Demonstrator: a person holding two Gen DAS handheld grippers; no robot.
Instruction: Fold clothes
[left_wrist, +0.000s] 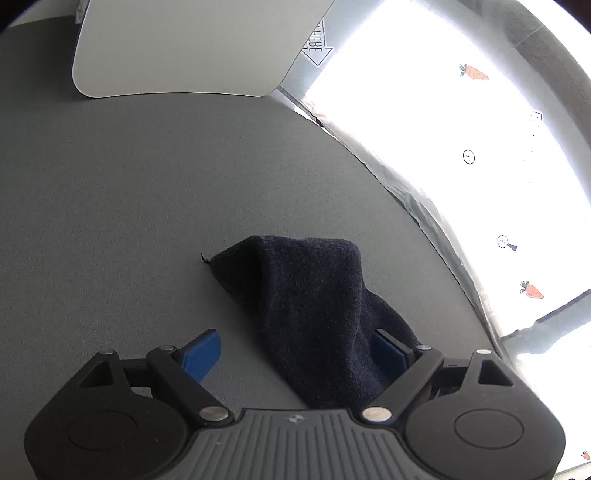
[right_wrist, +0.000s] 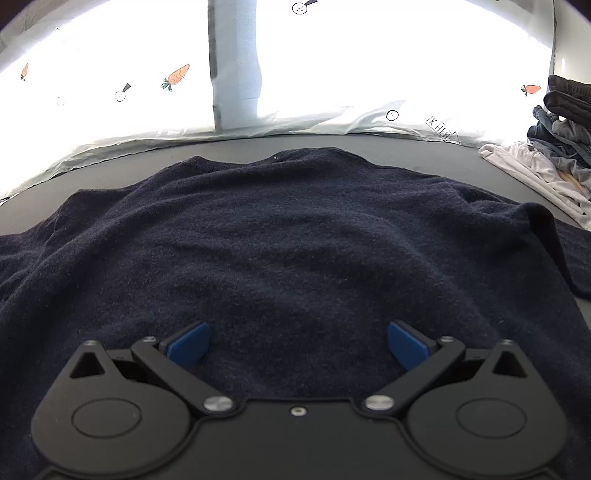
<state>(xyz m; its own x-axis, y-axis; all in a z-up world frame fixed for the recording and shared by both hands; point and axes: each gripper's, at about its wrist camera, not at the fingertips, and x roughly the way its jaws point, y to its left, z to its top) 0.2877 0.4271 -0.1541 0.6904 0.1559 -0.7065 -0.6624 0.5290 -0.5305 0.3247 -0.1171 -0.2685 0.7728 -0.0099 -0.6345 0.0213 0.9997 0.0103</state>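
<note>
A dark navy knitted garment lies spread across the grey table and fills most of the right wrist view. My right gripper hovers over its near part, open wide, with both blue pads clear of the fabric. In the left wrist view, one narrow end of the navy garment rises in a fold from the table. It runs back between the jaws of my left gripper. That gripper is open; the cloth leans against and partly covers the right pad, while the left pad is bare.
A heap of mixed clothes, white, denim and black, sits at the table's far right. A white rounded board rests at the far end in the left wrist view. A bright sheet printed with carrots borders the table's edge.
</note>
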